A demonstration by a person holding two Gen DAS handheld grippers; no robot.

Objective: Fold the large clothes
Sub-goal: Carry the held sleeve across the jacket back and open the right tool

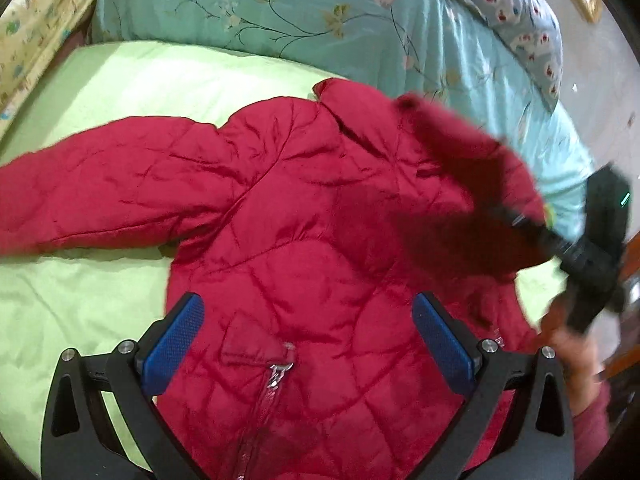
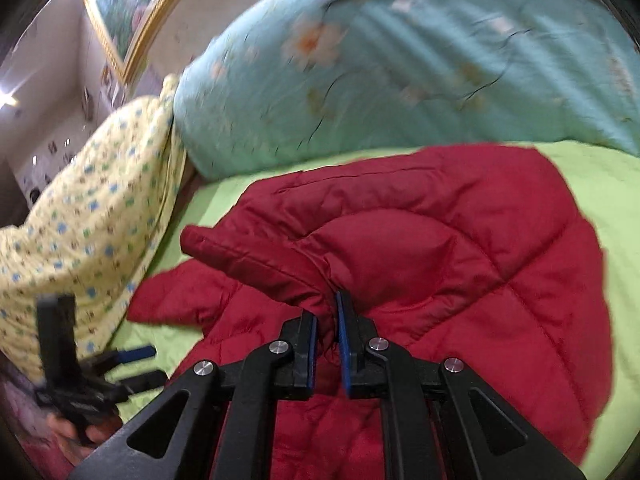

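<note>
The red puffer jacket (image 1: 288, 240) lies on the green bedsheet (image 1: 80, 300). The right gripper (image 2: 327, 334) has its jaws clenched on a sleeve (image 2: 256, 256) at 12 o'clock; the left gripper (image 1: 308, 340) hovers with jaws released.

Bed (image 1: 100, 92) w/ a lime-green sheet fills the lower half of both views. Behind it, a bulky teal floral quilt (image 1: 280, 4) across the top, a pale blue-patterned cover (image 1: 516, 12) upper right of left view. Yellow dotted bedding (image 2: 88, 208) piled at left of right view. Gold-framed picture (image 2: 124, 12) on a pale wall (image 2: 188, 32), upper left. Bright light spot (image 2: 10, 98) far left.
</note>
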